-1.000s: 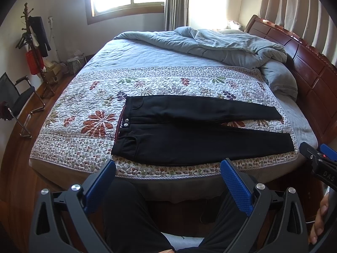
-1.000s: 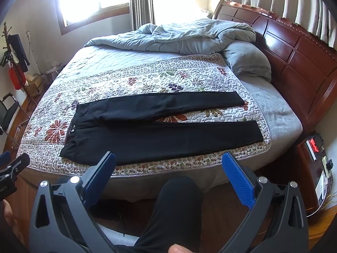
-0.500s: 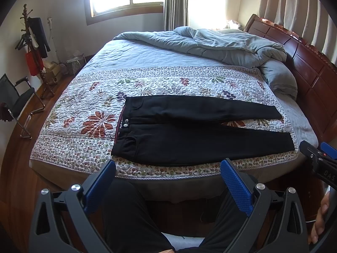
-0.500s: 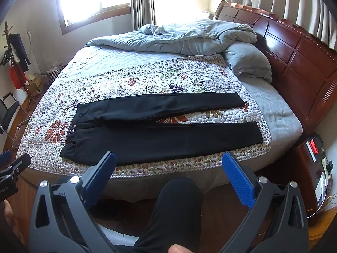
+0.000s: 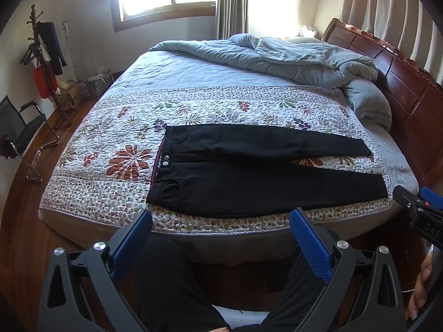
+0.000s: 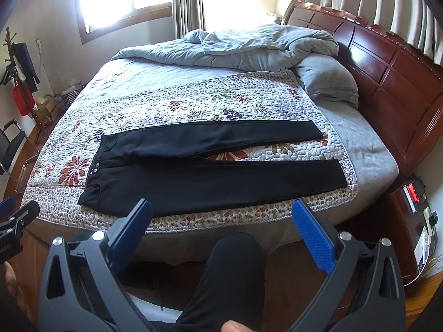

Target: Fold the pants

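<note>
1. I see the pants (image 5: pixel 249 177) lying flat and full length on the floral quilt (image 5: pixel 116 138), close to the bed's near edge. The waistband sits toward the left side of the bed and the two cuffs toward the right, by the headboard (image 5: pixel 409 88).
2. The legs lie spread in a narrow V: the far leg (image 6: pixel 221 138) and the near leg (image 6: pixel 235 182) meet at the crotch and part toward the cuffs, with a strip of quilt showing between them.
3. My left gripper (image 5: pixel 221 238) is wide open and holds nothing. It hangs off the bed, short of the near edge, roughly in front of the waist half of the pants.
4. My right gripper (image 6: pixel 221 229) is equally wide open and empty, also short of the near edge, in front of the lower legs.
5. By my reading, no fold is made yet: the garment is only laid out and smoothed, front side up with the buttons (image 5: pixel 165 160) showing.
6. Everything is left, I judge: bring one leg over the other along the length, then fold cuffs toward waist once or twice.
7. The grey duvet (image 5: pixel 290 55) is bunched at the far side, well apart from the pants, so it should not get in my way.
</note>
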